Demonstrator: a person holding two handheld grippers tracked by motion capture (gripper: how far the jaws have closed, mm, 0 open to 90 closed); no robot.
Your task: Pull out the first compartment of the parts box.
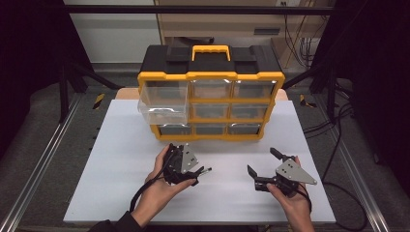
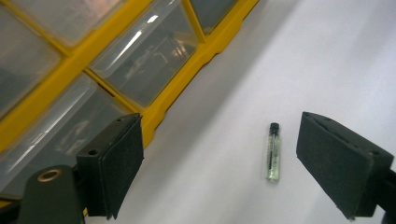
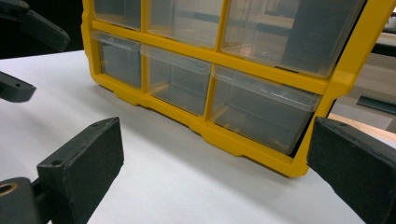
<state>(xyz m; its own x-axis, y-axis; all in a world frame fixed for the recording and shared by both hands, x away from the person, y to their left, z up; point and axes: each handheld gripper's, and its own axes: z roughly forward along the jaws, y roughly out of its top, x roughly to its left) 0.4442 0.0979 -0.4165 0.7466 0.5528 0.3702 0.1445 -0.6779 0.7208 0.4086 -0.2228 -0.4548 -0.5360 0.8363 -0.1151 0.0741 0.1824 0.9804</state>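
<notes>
A: Where is the vial?
B: The small glass vial point(image 2: 273, 152) lies flat on the white counter point(image 2: 327, 56), dark cap pointing away from the camera in the left gripper view. It sits between the two black jaws of the left hand-held gripper point(image 2: 219, 163), nearer the right-hand jaw in that view, touching neither.

A: So nothing is gripped?
B: Nothing. The left hand-held gripper has its jaws spread wide with bare counter under them and the vial loose in the gap. From the high view that left hand-held gripper point(image 1: 186, 166) sits just in front of the organizer.

A: And the other one?
B: The right hand-held gripper point(image 1: 263, 162) is held above the counter to the right, well apart from the left one, jaws also wide apart and empty.

A: What stands behind?
B: A yellow and black drawer organizer point(image 1: 211, 92) with clear drawers stands upright at the far side of the counter. Its top-left drawer point(image 1: 163, 102) is pulled out toward the person. The organizer's lower front edge is near the vial, to its left in the left gripper view.
</notes>
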